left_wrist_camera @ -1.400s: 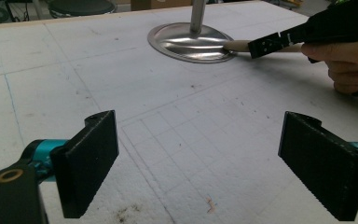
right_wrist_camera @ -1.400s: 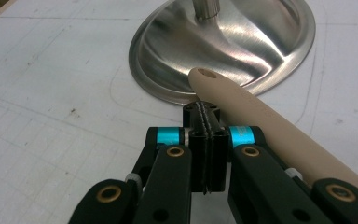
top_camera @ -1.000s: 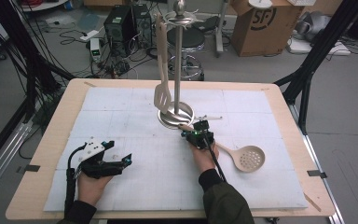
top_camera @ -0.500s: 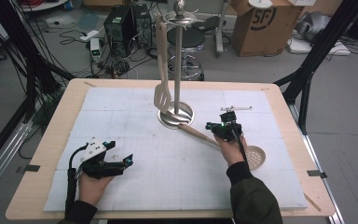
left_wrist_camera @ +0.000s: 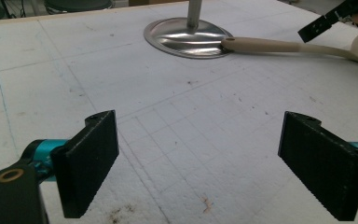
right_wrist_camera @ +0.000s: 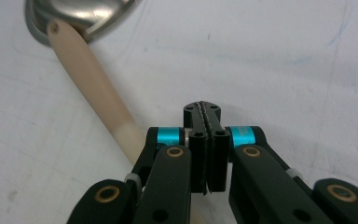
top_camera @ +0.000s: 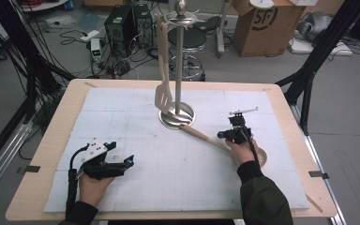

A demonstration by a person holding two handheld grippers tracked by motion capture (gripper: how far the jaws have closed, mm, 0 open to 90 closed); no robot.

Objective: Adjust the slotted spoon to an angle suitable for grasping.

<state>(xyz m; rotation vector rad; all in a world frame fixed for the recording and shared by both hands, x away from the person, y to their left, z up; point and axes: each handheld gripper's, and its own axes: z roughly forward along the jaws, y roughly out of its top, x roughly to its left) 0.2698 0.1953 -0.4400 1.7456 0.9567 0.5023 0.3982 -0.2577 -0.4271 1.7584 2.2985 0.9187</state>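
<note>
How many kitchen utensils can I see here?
2. A spatula hangs from the rack. A slotted spoon lies on the table, its handle end on the rack's base, its bowl partly hidden by the right hand.

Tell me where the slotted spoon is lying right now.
In the high view, the slotted spoon lies right of centre, handle tip on the stand's base, bowl under the right hand.

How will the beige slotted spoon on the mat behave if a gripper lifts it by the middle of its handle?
The slotted spoon looks like rigid plastic, so it probably stays stiff. Its smooth, rounded handle may slip or twist between flat pads. The wider bowl end would likely sag downward, and its tip resting on the stand base may scrape.
</note>
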